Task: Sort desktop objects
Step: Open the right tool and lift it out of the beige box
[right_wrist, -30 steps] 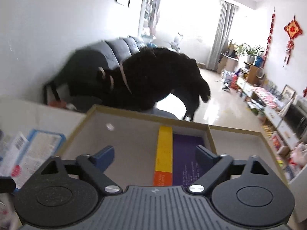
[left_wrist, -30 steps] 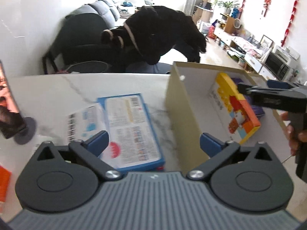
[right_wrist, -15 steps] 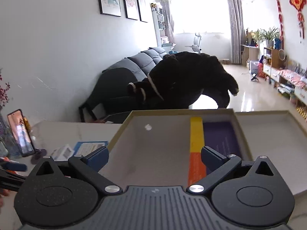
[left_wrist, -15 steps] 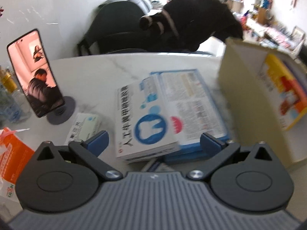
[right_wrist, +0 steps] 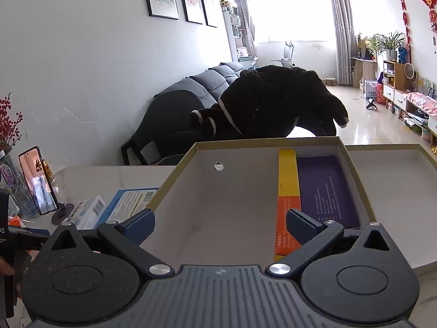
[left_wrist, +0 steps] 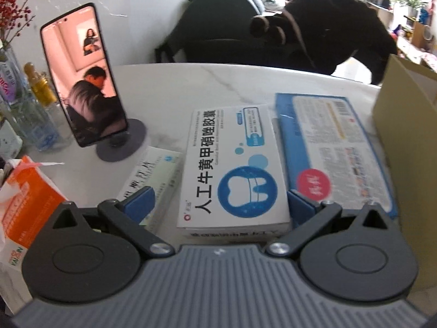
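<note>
Between the spread fingers of my left gripper [left_wrist: 220, 205] lies the white medicine box with the blue tooth logo [left_wrist: 232, 164]. Its long axis runs straight ahead, away from the camera, in line with the fingers. The near short end sits just inside the fingertips, so I judge that a short advance and a squeeze across the narrow width would take it. The gripper is wide open and holds nothing; both blue pads stand clear of the box's long sides.

The box appears to rest on something darker beneath its near edge, which I cannot identify. To its right, edge to edge or slightly overlapped, lies the flat blue-bordered package [left_wrist: 333, 147]; to its left, partly under the left finger, a pale green-and-white carton [left_wrist: 153, 169]. All rest on the marble worktop [left_wrist: 191, 87].

The destination, as I read the task, is the cardboard tray [right_wrist: 177, 169] to the right. It already contains a yellow-and-orange box [right_wrist: 286, 188] beside a purple one [right_wrist: 325, 188].

My right gripper [right_wrist: 220, 224] hovers over that tray, open and empty. The left arm is plainly nearer the tooth-logo box. A phone on a stand [left_wrist: 84, 79] and an orange packet [left_wrist: 24, 199] stand well left of the path.
</note>
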The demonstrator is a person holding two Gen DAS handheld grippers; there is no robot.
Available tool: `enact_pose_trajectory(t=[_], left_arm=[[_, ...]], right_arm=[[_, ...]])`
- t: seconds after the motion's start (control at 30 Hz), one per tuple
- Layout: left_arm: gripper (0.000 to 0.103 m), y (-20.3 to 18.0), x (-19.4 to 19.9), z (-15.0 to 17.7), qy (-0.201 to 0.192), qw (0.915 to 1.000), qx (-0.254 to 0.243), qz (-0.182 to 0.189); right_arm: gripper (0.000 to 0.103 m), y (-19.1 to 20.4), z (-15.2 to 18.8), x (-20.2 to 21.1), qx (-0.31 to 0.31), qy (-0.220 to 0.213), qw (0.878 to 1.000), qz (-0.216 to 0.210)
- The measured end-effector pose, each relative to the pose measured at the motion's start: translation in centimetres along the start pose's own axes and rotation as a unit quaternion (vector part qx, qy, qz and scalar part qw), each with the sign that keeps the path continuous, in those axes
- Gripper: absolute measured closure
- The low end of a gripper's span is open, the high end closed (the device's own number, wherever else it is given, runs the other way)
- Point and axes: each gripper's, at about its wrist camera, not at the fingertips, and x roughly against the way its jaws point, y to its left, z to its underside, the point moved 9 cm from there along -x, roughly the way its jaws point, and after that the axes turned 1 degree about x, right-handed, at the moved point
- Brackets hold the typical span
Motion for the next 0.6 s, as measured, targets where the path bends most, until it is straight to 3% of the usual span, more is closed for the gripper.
enact_pose_trajectory(t=[0.13,0.43,0.6], left_arm=[[0.0,0.2,0.1,0.1,0.001,0.9999,0.007,-0.007],[0.0,-4.5,2.9,-1.4,-0.014,0.9986,-0.01,0.05],[0.0,-7.5,2.6,-1.7,0.002,0.9959,-0.017,0.089]], right_arm=[[0.0,0.1,0.1,-0.2,0.001,0.0,1.0,-0.003],[0.0,-0.1,-0.1,0.0,-0.002,-0.006,1.0,-0.002],[0.0,-0.1,0.0,0.3,-0.003,-0.007,1.0,-0.003]])
